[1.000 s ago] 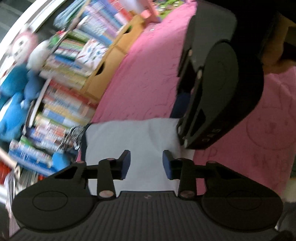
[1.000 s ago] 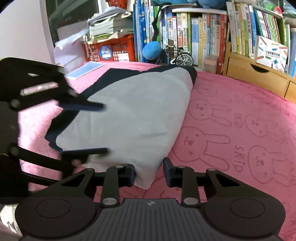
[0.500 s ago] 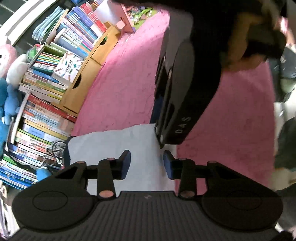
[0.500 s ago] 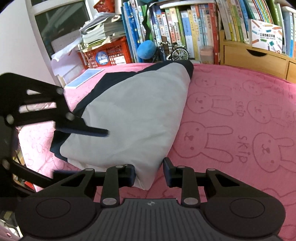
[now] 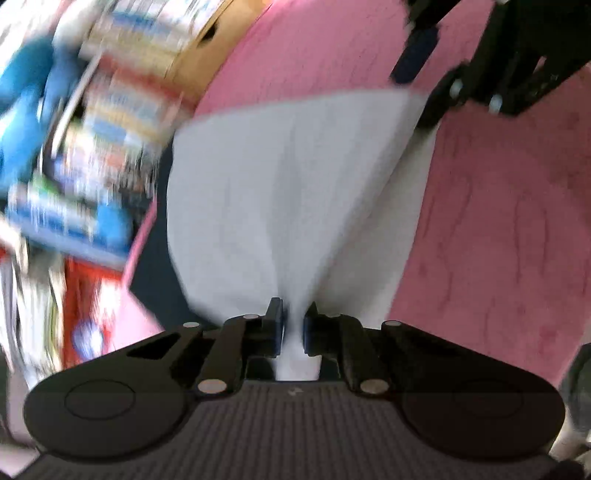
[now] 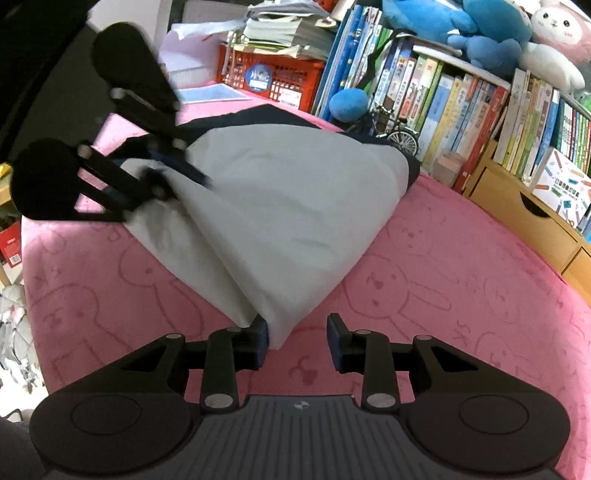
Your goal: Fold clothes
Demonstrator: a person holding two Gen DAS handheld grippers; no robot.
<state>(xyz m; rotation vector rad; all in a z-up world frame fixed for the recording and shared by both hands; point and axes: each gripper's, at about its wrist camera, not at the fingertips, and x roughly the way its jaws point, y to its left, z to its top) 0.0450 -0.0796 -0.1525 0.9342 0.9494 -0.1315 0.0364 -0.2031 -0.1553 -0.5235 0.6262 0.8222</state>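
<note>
A white garment (image 5: 277, 177) with a dark navy part (image 6: 258, 114) lies on a pink bunny-print blanket (image 6: 443, 277). My left gripper (image 5: 293, 326) has its jaws closing, and a bunched edge of the white cloth is pinched between the pads; folds fan out from there. In the right wrist view the left gripper (image 6: 184, 181) sits at the garment's far left edge. My right gripper (image 6: 297, 341) is open, its jaws opening a little. The garment's near corner (image 6: 277, 332) rests against its left pad, unpinched. The left wrist view is blurred.
A bookshelf (image 6: 461, 110) full of books lines the blanket's far side, with plush toys (image 6: 461, 26) on top. Wooden drawers (image 6: 524, 218) stand at right, a red basket (image 6: 280, 74) with papers at back left. A toy bicycle (image 6: 399, 136) and blue ball (image 6: 349, 103) sit by the garment.
My left gripper has dropped onto the garment's edge and closed on the cloth, bunching it. The right gripper rolled, with the corner still at its left pad.
</note>
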